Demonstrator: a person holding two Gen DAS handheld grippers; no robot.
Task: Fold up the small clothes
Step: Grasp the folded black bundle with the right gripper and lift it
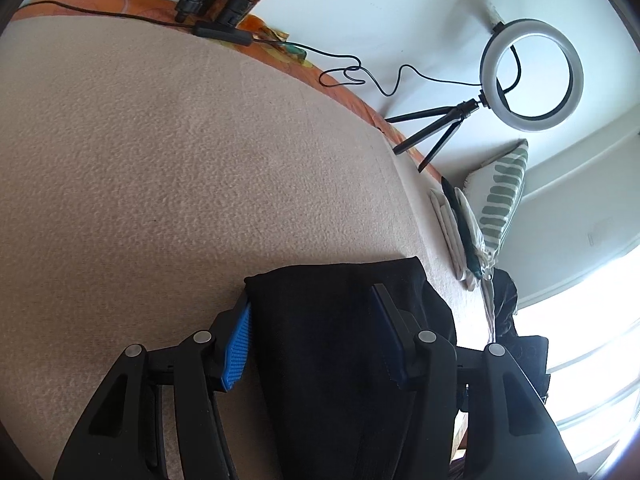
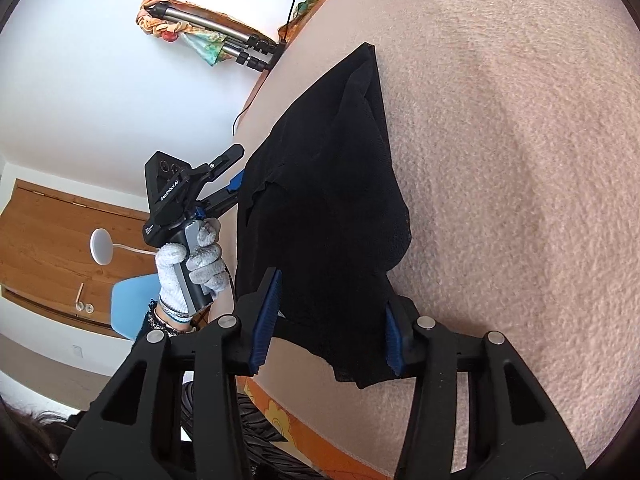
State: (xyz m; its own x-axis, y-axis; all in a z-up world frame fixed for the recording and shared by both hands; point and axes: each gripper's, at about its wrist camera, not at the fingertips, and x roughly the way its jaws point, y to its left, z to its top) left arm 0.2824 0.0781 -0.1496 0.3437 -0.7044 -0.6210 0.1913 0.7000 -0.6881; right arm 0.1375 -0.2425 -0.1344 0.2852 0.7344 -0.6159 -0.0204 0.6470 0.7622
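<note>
1. Beige fleece blanket [image 1: 168, 152]: the work surface beneath both sets of jaws.
2. Black garment [image 2: 320, 208]: draped between both sets of jaws, its far edge on the blanket.
3. Right gripper [image 2: 332, 332]: jaws part-open; contact unclear.
4. Left gripper [image 1: 312, 336]: jaws part-open, left pad against cloth. Lower both corners level, then release together.
</note>
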